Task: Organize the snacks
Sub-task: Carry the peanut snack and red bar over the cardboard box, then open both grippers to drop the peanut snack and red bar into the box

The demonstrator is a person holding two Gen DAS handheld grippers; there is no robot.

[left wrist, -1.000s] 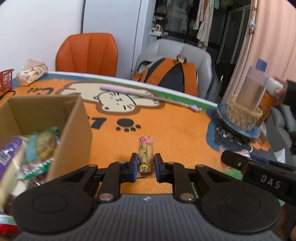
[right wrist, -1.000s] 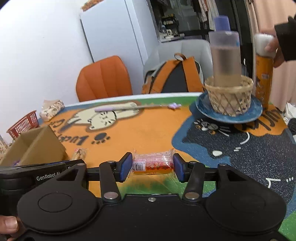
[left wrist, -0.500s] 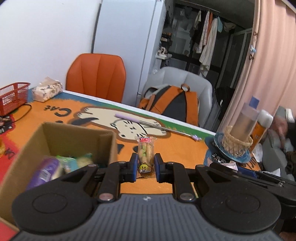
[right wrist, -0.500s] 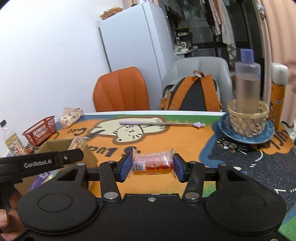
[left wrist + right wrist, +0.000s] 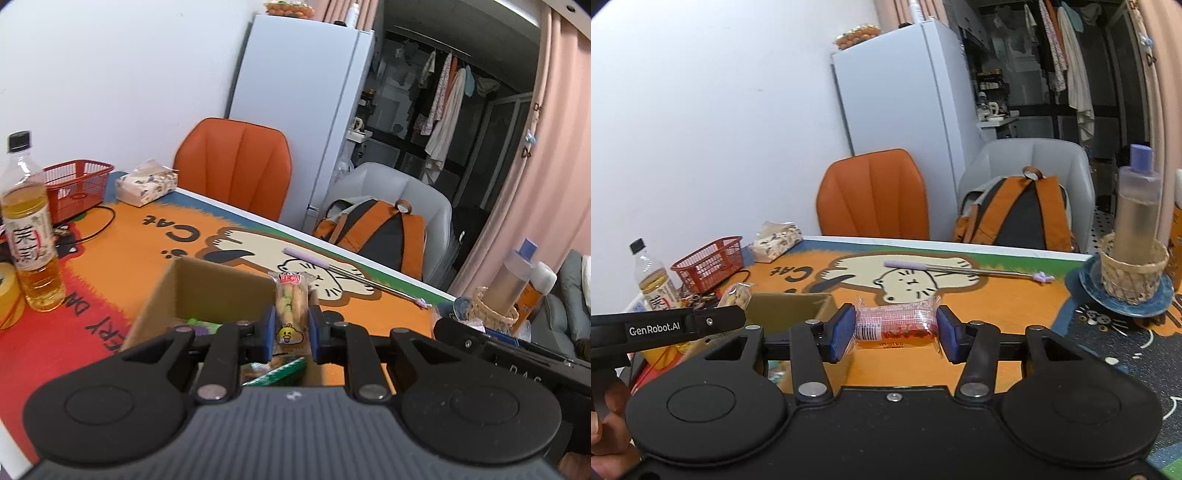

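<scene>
Snacks, two, both held off the counter point(image 5: 122, 240). We log the left gripper point(image 5: 291, 330) at lower centre of its frame, blue fingers point(image 5: 266, 332) clamped on a slim clear packet of biscuit sticks point(image 5: 291, 306) that stands upright, a yellow cartoon face on its lower end. Behind and below it, an open cardboard box point(image 5: 207, 288) with green and purple wrappers inside. We log the right gripper point(image 5: 897, 330) at centre of its frame, fingers point(image 5: 842, 332) pressed on the two ends of a red-and-white wrapped snack point(image 5: 895, 326) lying crosswise. At far left of both frames: a tea bottle point(image 5: 31, 236), a red basket point(image 5: 75, 186), a tissue pack point(image 5: 146, 182). At right: a wicker basket point(image 5: 1132, 271) on a blue plate point(image 5: 1089, 284).
</scene>
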